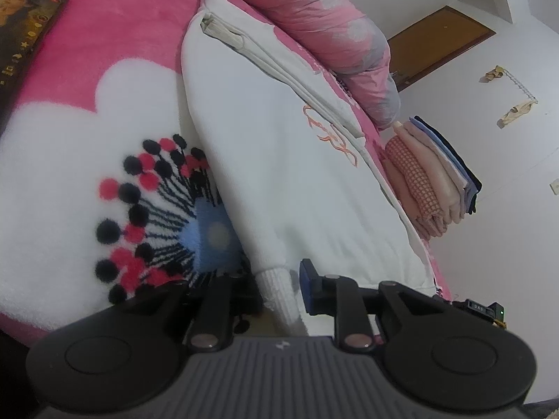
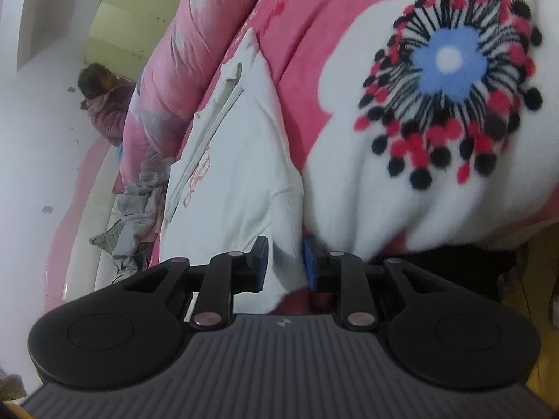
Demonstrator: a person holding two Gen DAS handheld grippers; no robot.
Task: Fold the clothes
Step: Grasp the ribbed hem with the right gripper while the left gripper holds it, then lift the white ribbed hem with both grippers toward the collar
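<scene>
A pink fleece blanket [image 1: 115, 35] with a big white flower and a dotted blue centre fills most of both my views. On it lies the white zip jacket [image 1: 279, 160], running from the upper middle of the left view down to the bottom centre, orange embroidery on its chest. A rolled pink quilt [image 1: 335, 35] sits along the top, and a stack of folded clothes [image 1: 433, 174] stands at the right. A dark poster [image 1: 24, 24] occupies the upper left corner.

My left gripper [image 1: 276, 293] pinches the jacket's ribbed cuff [image 1: 279, 296]; only the right blue pad [image 1: 309, 289] shows. My right gripper [image 2: 284, 265] is narrowed on the jacket's lower edge at bottom centre, white cloth between both pads.
</scene>
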